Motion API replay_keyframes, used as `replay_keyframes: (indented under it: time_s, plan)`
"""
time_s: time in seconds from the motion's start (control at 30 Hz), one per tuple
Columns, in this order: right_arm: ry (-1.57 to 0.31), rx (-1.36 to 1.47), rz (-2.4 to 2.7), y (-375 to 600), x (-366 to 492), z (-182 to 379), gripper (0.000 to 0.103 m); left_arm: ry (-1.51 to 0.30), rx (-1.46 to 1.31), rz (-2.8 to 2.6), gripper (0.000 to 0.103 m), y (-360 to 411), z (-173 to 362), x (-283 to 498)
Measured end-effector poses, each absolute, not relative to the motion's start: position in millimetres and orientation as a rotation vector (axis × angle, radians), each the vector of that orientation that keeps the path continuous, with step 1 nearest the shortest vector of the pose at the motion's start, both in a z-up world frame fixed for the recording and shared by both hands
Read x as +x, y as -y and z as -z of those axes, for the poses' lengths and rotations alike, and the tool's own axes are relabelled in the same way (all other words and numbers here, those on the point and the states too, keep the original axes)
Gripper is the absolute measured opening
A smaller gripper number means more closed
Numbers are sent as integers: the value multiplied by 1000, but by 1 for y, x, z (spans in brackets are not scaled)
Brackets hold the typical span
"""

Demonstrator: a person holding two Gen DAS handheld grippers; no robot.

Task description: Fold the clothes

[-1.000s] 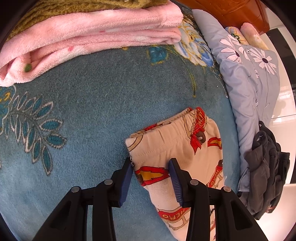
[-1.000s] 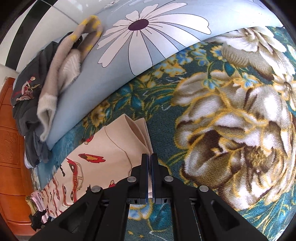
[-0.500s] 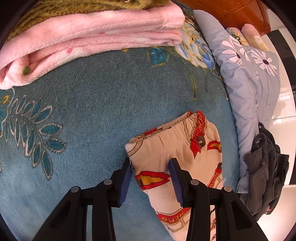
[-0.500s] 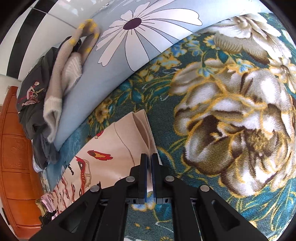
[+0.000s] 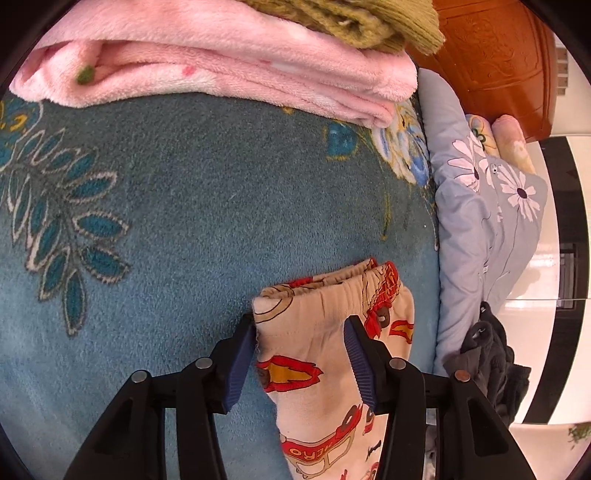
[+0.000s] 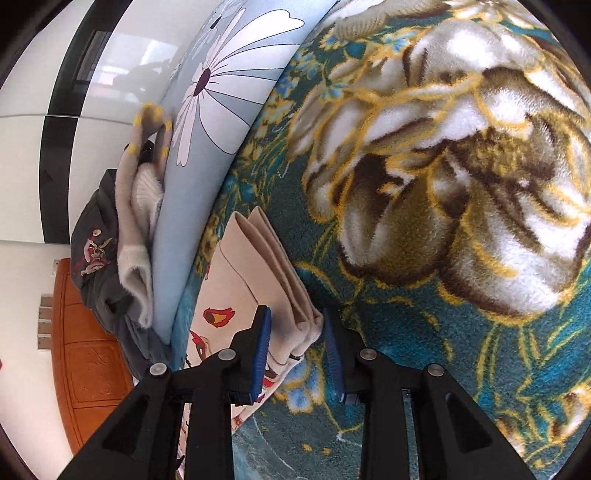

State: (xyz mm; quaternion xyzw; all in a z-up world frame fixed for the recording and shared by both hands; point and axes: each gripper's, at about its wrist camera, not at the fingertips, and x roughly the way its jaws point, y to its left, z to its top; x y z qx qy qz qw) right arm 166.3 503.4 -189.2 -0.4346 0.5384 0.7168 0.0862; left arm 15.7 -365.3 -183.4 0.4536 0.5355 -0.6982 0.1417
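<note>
Left gripper (image 5: 300,350): jaws spread wide, straddling the waistband end of the trousers (image 5: 332,354); nothing clamped.
Right gripper (image 6: 297,345): jaws apart, folded leg ends (image 6: 291,295) between them, not pinched.
Trousers: cream with red car print, folded lengthwise, lying flat on the blue flowered blanket (image 5: 177,229).
Beyond the left gripper: folded pink blanket (image 5: 221,70), olive knit (image 5: 351,18) on top.
Side: daisy-print quilt (image 6: 221,122), dark clothes (image 6: 96,258).

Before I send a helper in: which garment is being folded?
On the teal flowered blanket, below the stacked pink blanket, lie cream trousers between the open left gripper fingers. Only they carry red cartoon cars.
</note>
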Motion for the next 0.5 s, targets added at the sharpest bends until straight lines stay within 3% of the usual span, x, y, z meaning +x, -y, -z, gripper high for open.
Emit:
replay_keyframes:
  time_s: [0.2, 0.3, 0.5]
  plan:
    - [-1589, -1332, -2137, -492, 155, 189, 15, -1462, 1358, 2018, 40, 361, 181, 11]
    - [-1555, -1331, -2145, -485, 149, 185, 11, -1445, 1370, 2016, 23, 362, 180, 11]
    - [-1513, -1313, -2216, -475, 138, 158, 10, -1283, 1380, 2125, 19, 354, 153, 2]
